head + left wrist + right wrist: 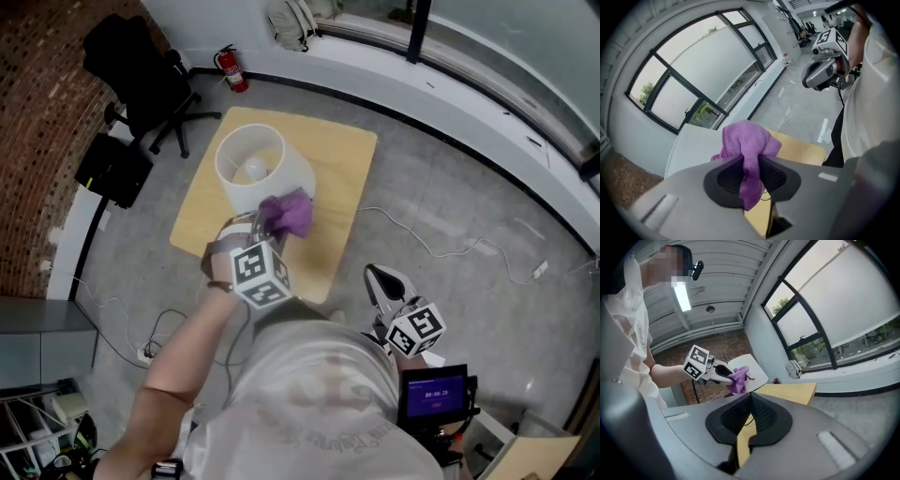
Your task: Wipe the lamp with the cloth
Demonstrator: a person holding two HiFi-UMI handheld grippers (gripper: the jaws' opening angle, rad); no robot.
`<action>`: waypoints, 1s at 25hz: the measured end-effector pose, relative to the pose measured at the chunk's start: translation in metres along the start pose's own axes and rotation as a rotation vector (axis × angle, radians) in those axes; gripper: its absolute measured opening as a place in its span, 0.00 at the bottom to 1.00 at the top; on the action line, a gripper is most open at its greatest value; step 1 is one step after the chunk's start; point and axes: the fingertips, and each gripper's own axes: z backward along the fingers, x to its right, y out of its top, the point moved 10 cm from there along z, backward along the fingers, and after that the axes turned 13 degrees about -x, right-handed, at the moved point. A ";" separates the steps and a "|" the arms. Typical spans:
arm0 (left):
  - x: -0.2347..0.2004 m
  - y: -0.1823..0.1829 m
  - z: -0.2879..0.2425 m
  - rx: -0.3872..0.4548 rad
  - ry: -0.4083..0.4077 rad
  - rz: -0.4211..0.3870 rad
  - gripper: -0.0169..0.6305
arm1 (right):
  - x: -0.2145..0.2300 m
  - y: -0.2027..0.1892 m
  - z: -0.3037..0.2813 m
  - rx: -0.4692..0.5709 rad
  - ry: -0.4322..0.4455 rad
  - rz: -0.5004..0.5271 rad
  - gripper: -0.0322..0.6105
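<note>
L gripper (pixel 752 174) is clamping a purple cloth (pixel 748 139) between its narrowly parted jaws and holding it against the side of the white lamp shade (pixel 296 174), which is standing on a small wooden table (pixel 342 155). R gripper (pixel 749 414) is hanging well apart from the table, beside the person, jaws together w/ nothing between them.

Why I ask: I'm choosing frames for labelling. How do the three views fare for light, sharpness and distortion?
Head view: even light, sharp, the lamp white but not blown out. Left gripper view: strong fisheye, window bars bowed, corners dark, cloth crisp, near foreground soft. Right gripper view: same fisheye, window panes washed out, ceiling light glaring.
</note>
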 end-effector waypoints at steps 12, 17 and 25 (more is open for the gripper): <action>0.039 -0.015 -0.032 -0.007 -0.165 0.067 0.16 | 0.003 0.000 0.000 0.016 -0.003 -0.010 0.07; 0.015 -0.025 0.026 0.147 -0.015 0.135 0.16 | 0.002 0.000 -0.008 0.032 0.022 -0.022 0.07; -0.044 -0.052 0.074 0.224 0.290 0.234 0.16 | 0.000 0.002 -0.021 0.036 0.060 -0.024 0.07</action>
